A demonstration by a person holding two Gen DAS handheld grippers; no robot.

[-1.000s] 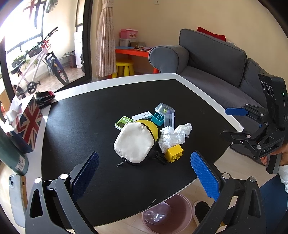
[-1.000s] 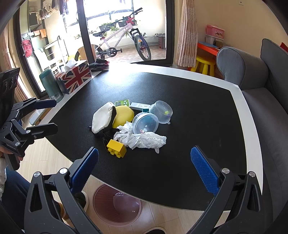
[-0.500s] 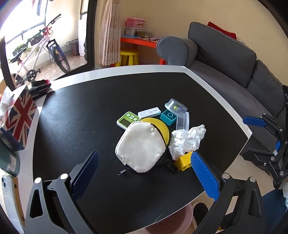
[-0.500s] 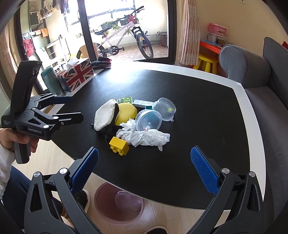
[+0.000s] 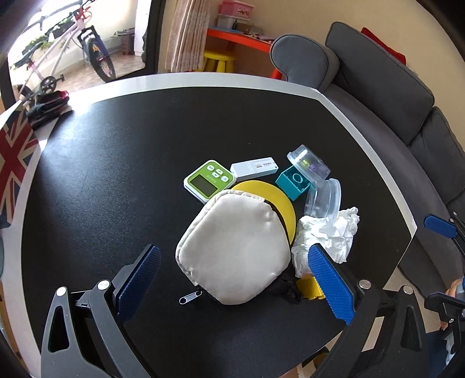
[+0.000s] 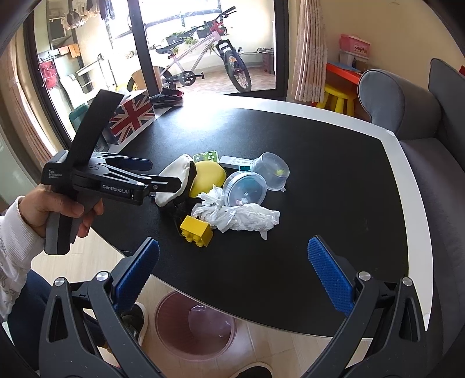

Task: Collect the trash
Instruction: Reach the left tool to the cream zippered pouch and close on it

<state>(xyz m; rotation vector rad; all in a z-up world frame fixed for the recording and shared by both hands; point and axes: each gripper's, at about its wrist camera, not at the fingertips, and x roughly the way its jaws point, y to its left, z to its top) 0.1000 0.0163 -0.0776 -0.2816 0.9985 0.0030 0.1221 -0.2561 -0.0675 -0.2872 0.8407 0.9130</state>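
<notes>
Right wrist view: crumpled white tissue [image 6: 236, 215] lies uncollected on the black table [image 6: 334, 180], pink bin [image 6: 195, 327] below, left gripper [image 5: 232, 276] and right gripper [image 6: 232, 269] both agape, empty.

— What surrounds the black desk with the white border [image 6: 392, 162]?
— A grey fabric sofa [image 5: 386, 96] to one side, cream walls [image 6: 407, 26], a pale wood-look floor [image 6: 279, 349].
— And the light?
— Daylight floods through the dark-framed glass door [image 6: 203, 46]; a white bicycle [image 6: 200, 55] stands beyond, a yellow plastic stool [image 5: 218, 59] beside the beige curtain [image 5: 186, 32].
</notes>
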